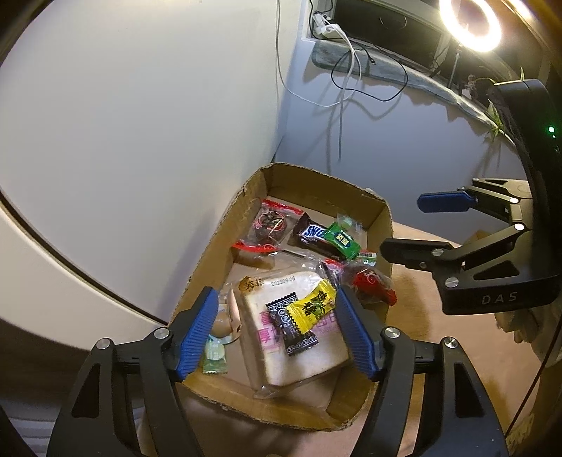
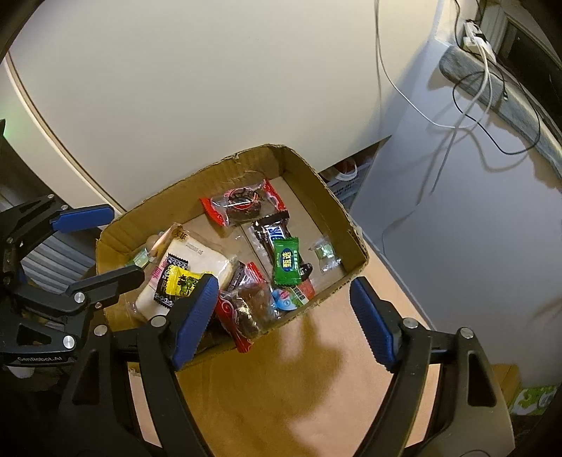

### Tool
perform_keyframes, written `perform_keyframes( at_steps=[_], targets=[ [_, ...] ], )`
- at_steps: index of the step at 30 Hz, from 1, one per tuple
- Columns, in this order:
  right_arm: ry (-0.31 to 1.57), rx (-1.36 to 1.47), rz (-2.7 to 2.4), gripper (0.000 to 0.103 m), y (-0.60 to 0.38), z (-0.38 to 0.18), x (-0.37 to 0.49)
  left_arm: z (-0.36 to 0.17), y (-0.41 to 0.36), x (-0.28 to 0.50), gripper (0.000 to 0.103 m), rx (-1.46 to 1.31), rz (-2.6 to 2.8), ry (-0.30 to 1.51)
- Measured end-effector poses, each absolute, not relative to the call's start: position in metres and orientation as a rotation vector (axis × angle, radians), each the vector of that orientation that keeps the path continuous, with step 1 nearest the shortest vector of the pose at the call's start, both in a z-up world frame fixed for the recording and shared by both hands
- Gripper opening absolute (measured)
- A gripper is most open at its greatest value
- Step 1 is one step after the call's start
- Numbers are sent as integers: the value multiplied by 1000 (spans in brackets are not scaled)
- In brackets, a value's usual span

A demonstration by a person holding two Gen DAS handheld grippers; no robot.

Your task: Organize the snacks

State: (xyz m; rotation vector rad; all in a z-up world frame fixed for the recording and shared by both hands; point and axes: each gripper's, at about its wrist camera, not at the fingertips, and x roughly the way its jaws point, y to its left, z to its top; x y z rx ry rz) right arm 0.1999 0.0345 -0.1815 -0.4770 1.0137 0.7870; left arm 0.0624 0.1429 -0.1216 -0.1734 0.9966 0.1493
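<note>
A shallow cardboard box holds several snacks: a wrapped bread slice, a yellow-and-black candy, a Snickers bar, a green candy and red-wrapped cakes. My left gripper is open and empty above the bread. My right gripper is open and empty over the box's near edge; it also shows in the left wrist view.
The box sits on a tan wooden surface. A white curved panel stands behind it. A grey wall with hanging cables and a lit ring lamp are at the right.
</note>
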Motion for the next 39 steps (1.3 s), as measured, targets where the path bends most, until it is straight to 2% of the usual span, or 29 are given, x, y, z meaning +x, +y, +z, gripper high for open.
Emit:
perform_keyframes(
  at_steps=[23,39],
  targets=[
    [972,-294,682,80,-2,-166,168,-101,137,39,69,-186,224,929],
    [933,-337,655,80,-9,-156,148,-85,133,26,70,-174,293,880]
  ],
)
